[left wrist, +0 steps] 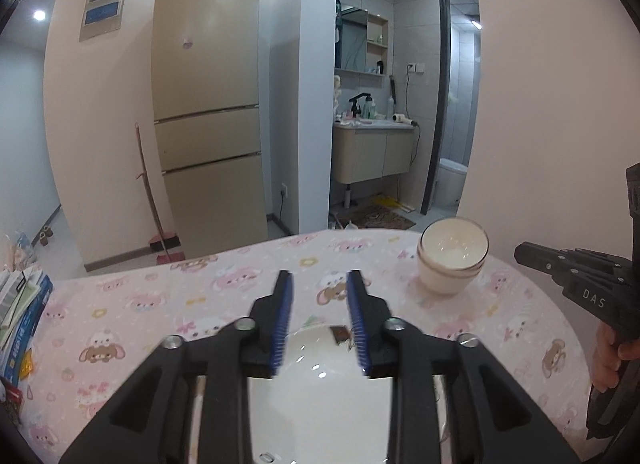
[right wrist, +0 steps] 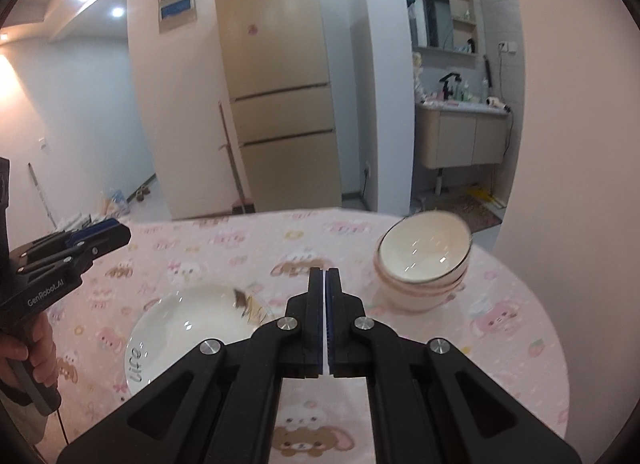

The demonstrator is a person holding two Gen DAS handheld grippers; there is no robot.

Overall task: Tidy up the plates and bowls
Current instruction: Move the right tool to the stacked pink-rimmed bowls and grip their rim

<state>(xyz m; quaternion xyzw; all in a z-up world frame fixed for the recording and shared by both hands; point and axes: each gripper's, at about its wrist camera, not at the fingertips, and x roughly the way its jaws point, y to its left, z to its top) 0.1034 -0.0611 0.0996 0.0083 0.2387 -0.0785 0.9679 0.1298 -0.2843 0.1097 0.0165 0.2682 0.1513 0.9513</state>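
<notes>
White plate (left wrist: 320,384) lying on pink tablecloth (left wrist: 160,304) right under left gripper (left wrist: 320,284), jaws parted and gripping nothing, stacked bowls (left wrist: 452,260) sitting ahead to its right, right gripper (right wrist: 324,276) clenched empty, bowls just ahead-right.

Both grippers: matte black plastic scissor linkages, triangular cut-outs in the outer arms, silver round-head screws at the pivots. Left gripper (left wrist: 320,292) has ribbed blue pads (left wrist: 283,324) on the inner finger faces; right gripper (right wrist: 324,284) has the same blue pads, edge-on with a thin white strip between them. White lettering: "GenRobot.AI" on the left gripper's side in the right wrist view, "DAS" on the right gripper's. Pistol-style dark handles, a hand (right wrist: 24,348) wrapped round each. Thin black cable hangs off the left handle.
</notes>
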